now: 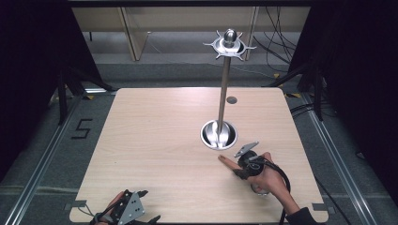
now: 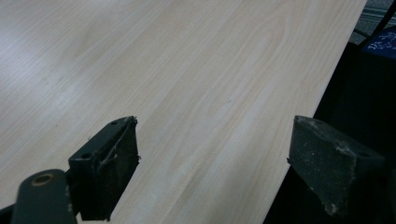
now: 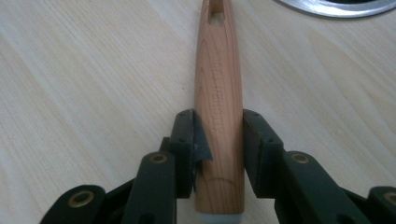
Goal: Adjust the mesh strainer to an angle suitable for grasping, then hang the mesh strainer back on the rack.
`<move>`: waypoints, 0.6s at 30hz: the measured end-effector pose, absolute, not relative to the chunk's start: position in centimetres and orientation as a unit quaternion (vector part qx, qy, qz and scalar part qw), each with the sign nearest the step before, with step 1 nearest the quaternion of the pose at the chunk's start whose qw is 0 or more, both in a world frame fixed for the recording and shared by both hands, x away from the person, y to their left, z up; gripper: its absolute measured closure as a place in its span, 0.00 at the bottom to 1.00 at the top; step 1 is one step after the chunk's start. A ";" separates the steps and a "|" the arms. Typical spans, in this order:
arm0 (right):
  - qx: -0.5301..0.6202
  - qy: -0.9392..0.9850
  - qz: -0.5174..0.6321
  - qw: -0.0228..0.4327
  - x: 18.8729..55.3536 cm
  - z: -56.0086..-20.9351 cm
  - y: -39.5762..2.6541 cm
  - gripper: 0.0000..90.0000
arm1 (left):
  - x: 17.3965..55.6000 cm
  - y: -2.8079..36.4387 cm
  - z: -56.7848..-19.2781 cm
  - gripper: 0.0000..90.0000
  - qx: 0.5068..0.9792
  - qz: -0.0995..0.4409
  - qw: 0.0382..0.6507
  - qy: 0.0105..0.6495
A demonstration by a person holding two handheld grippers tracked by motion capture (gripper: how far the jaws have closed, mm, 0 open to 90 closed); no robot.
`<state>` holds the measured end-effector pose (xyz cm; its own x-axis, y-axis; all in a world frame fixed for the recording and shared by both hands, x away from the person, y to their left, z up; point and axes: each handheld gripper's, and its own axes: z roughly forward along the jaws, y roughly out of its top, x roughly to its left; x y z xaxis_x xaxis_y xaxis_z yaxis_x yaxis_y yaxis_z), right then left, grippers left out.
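Smooth matt wood handle [image 3: 219, 116] w/ engraved lettering; pale wood-grain table [image 1: 155, 140]; shiny metal stand [image 1: 224, 89].

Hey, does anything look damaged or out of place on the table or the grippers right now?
One thing: in the right gripper view, the pad lining on one finger is torn and curling where it presses the wooden handle. The stand is upright.
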<state>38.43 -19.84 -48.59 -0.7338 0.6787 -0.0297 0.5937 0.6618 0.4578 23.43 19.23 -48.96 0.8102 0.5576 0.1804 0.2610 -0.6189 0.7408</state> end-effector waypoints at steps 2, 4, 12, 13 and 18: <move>0.350 0.906 0.214 0.105 38.4 -48.5 -19.8 0.76 | 23.5 19.3 -48.9 0.17 0.879 0.205 0.364 0.231; 0.349 0.904 0.220 0.111 38.3 -48.4 -19.9 0.76 | 23.4 19.2 -48.9 0.17 0.877 0.201 0.368 0.233; 0.367 0.878 0.282 0.119 37.8 -46.9 -21.1 0.76 | 23.3 19.3 -49.0 0.17 0.872 0.203 0.380 0.234; 0.366 0.877 0.288 0.121 37.7 -46.7 -21.2 0.76 | 23.3 19.3 -48.9 0.17 0.875 0.206 0.373 0.230; 0.370 0.862 0.332 0.098 37.5 -46.2 -21.8 0.76 | 23.3 19.4 -48.9 0.17 0.879 0.206 0.368 0.222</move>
